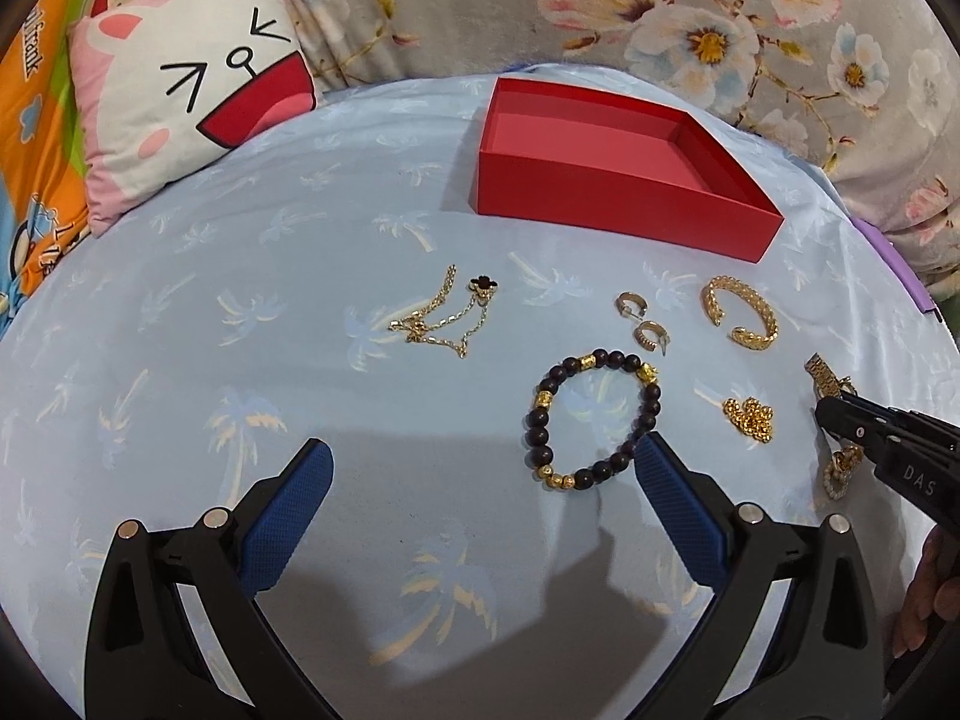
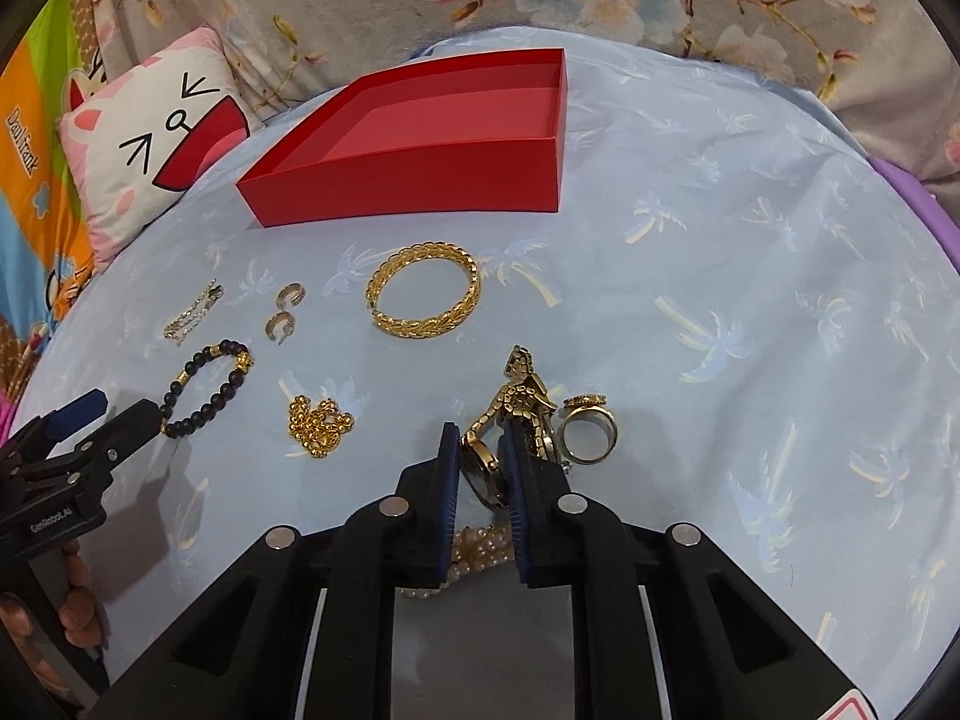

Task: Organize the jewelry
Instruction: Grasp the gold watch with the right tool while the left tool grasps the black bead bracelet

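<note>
The right gripper (image 2: pixel 480 456) has its 2 blue pads closed narrowly on a gold watch (image 2: pixel 487 468), pinching the round case while the linked band (image 2: pixel 522 390) rises ahead of the fingertips. A gold ring (image 2: pixel 588 435) sits just beside the watch on the right, and a pearl bracelet (image 2: pixel 480 549) lies under the gripper.

The left gripper (image 1: pixel 480 462) is spread wide above the blue sheet (image 1: pixel 240 360), holding nothing. Its right pad (image 1: pixel 666 480) is at the edge of a dark bead bracelet (image 1: pixel 594 420); whether they touch cannot be told.

Farther out lie a thin gold chain (image 1: pixel 444 315), 2 small hoop earrings (image 1: pixel 639 318), a gold bangle (image 2: pixel 425 288) and a heap of gold beads (image 2: pixel 318 423), all apart from each other. Behind them stands an open red box (image 1: pixel 618 180) with nothing visible inside. A cat-face pillow (image 1: pixel 192 78) rests at the far left.
</note>
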A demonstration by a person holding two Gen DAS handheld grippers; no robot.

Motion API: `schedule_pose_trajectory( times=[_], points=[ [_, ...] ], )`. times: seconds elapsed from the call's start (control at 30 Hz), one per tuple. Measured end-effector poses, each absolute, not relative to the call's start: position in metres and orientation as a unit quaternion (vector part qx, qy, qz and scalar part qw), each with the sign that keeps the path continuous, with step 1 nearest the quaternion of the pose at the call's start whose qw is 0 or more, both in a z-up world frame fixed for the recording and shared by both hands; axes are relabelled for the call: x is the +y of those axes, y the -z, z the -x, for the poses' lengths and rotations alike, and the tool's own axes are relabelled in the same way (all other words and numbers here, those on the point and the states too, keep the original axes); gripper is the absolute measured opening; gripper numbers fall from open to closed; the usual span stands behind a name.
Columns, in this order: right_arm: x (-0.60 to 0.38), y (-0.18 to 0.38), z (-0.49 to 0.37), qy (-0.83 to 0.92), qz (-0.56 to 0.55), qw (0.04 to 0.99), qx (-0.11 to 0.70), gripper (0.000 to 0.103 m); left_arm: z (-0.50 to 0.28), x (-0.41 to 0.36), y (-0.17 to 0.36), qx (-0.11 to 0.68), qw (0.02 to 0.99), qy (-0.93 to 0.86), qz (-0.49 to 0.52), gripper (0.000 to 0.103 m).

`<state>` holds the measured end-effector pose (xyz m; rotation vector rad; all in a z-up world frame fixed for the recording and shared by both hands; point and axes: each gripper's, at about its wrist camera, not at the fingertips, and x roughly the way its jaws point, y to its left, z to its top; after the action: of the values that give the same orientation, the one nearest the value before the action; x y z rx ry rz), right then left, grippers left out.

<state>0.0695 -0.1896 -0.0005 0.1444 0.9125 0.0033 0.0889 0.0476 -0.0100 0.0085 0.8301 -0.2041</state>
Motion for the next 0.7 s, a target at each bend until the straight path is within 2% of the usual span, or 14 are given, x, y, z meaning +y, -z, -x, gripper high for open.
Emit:
schedule_pose_trajectory(
  times=[0.7],
  points=[
    [-0.198, -0.022, -0.051, -0.054, -0.129, 0.905, 0.401, 0.006, -0.101, 0.044, -0.008, 0.403, 0.908, 0.111, 0.001, 0.098]
  ],
)
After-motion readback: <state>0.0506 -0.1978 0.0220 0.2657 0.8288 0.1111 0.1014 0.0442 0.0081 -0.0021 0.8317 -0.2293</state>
